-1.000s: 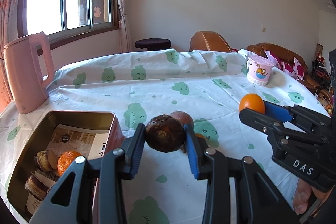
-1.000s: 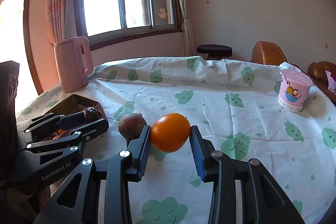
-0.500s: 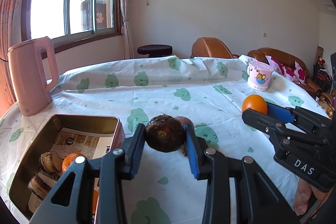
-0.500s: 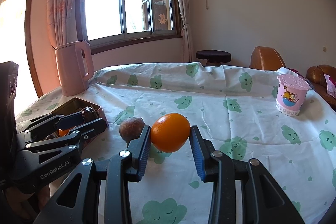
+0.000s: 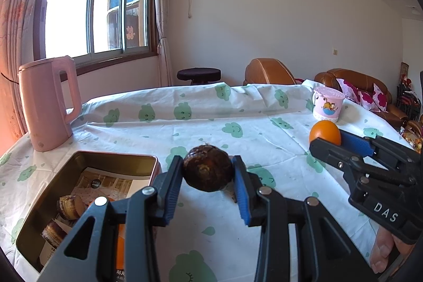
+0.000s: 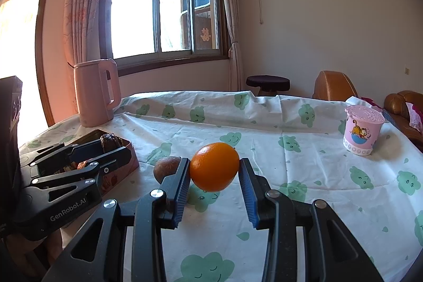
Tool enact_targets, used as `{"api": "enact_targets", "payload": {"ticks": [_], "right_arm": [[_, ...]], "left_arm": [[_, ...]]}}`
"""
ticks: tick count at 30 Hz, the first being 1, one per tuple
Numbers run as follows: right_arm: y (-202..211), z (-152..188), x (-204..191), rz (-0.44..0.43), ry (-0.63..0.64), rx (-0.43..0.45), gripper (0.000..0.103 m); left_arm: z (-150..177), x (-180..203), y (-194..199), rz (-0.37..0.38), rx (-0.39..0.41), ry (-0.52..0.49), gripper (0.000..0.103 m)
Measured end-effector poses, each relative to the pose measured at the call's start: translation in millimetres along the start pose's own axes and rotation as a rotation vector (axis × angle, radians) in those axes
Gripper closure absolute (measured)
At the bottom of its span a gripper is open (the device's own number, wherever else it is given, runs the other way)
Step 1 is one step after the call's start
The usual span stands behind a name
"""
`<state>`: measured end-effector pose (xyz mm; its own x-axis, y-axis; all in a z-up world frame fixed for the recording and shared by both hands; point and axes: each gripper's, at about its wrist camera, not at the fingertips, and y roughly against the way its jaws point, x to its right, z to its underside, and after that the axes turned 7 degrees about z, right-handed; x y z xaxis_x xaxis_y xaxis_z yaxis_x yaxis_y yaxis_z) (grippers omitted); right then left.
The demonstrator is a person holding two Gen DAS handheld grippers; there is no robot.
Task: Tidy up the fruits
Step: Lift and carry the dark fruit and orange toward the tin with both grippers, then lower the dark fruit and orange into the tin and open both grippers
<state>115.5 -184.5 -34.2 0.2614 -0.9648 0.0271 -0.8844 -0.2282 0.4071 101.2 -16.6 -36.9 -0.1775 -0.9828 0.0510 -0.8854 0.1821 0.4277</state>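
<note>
dark brown fruit (image 5: 208, 169) sits gripped in the left tool (image 5: 208, 185), raised just right of the open tin (image 5: 87, 157) on the table (image 5: 264, 139). right view: the right tool (image 6: 214, 188) clamps an orange (image 6: 214, 166); a brown fruit (image 6: 167, 167) lies on the cloth at its left.

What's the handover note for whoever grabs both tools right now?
Left tool: shut on the dark brown fruit, held in the air beside the tin box.
Right tool: shut on the orange, held above the tablecloth.
Done: the box holds at least one orange fruit, partly hidden, plus printed paper.
Left: drop both held fruits into the box, then fetch the brown fruit on the cloth near the box.
</note>
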Motion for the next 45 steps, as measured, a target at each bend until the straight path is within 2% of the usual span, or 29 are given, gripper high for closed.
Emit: {"api": "enact_targets", "payload": {"ticks": [7, 15, 24, 40, 45], "right_arm": [[7.2, 0.5, -1.1, 0.006, 0.007, 0.037, 0.064], [7.2, 0.2, -2.9, 0.014, 0.017, 0.033, 0.064], [1.4, -1.5, -13.8, -0.029, 0.024, 0.014, 0.064], [-22.8, -11.9, -86.4, -0.155, 0.124, -0.032, 0.064], [-29.3, -18.7, -108.0, -0.189, 0.157, -0.037, 0.064]], "left_arm": [[0.4, 0.4, 6.8, -0.017, 0.039, -0.001, 0.064], [1.0, -0.8, 15.1, -0.032, 0.081, 0.002, 0.064], [4.8, -10.1, 25.4, -0.033, 0.077, 0.018, 0.064], [2.1, -92.2, 49.5, -0.167, 0.067, 0.143, 0.064], [-0.8, -118.1, 50.7, -0.187, 0.037, 0.165, 0.064]]}}
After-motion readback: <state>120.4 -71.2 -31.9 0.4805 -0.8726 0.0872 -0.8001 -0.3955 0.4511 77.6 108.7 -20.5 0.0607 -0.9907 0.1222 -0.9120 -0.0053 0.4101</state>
